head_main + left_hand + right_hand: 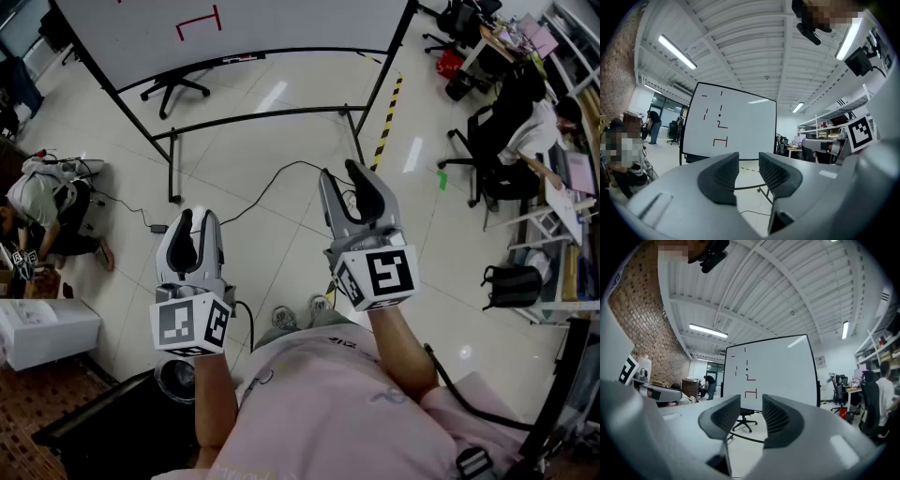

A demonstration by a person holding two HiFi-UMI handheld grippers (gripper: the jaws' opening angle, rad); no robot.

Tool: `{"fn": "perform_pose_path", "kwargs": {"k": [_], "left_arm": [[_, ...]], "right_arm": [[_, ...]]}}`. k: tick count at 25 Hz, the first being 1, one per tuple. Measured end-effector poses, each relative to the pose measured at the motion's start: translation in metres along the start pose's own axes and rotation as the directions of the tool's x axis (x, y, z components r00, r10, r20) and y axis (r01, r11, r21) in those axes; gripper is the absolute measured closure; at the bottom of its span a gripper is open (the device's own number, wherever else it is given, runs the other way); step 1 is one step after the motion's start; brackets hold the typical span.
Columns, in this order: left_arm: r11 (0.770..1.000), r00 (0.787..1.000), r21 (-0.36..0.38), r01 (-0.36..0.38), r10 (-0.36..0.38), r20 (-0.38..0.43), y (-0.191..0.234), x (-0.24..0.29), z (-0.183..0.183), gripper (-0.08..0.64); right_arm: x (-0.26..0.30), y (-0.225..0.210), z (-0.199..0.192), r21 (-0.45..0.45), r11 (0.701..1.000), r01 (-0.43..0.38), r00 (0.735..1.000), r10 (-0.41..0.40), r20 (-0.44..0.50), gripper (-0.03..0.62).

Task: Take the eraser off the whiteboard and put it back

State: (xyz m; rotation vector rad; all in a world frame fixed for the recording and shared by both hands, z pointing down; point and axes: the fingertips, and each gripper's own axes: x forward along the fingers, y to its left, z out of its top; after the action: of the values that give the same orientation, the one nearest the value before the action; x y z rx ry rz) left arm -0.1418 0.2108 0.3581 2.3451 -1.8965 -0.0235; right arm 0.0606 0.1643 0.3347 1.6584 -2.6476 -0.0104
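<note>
A white whiteboard [141,33] on a black wheeled stand stands a few steps ahead, with short red marks [199,22] drawn on it. In the left gripper view a small dark spot [719,115] sits on the whiteboard [740,126] among the marks; it shows on the board [778,366] as a spot [746,369] in the right gripper view too. I cannot tell whether it is the eraser. My left gripper [192,230] [749,161] and right gripper [347,178] [751,404] are held level, far short of the board. Both are open, with nothing between the jaws.
An office chair [173,86] stands behind the board. The stand's black floor bar [253,117] crosses in front. A cable [272,183] and yellow-black tape [386,122] lie on the tiled floor. A person [42,202] crouches at left, another [539,131] sits at desks at right.
</note>
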Motion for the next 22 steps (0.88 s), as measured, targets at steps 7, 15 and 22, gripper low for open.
{"fn": "perform_pose_path", "kwargs": {"k": [7, 15, 22], "left_arm": [[0.999, 0.999, 0.018, 0.029, -0.028, -0.028, 0.031, 0.08, -0.005, 0.44], [0.991, 0.991, 0.063, -0.121, 0.125, -0.057, 0.068, 0.225, 0.045, 0.44], [0.99, 0.989, 0.077, -0.121, 0.127, -0.077, 0.116, 0.343, 0.052, 0.44]], "right_arm": [[0.072, 0.007, -0.007, -0.066, 0.998, -0.002, 1.0, 0.003, 0.006, 0.449], [0.21, -0.043, -0.003, -0.073, 0.997, -0.019, 1.0, 0.02, 0.012, 0.439], [0.339, -0.071, -0.011, -0.036, 0.998, -0.045, 0.999, 0.046, 0.013, 0.437]]}}
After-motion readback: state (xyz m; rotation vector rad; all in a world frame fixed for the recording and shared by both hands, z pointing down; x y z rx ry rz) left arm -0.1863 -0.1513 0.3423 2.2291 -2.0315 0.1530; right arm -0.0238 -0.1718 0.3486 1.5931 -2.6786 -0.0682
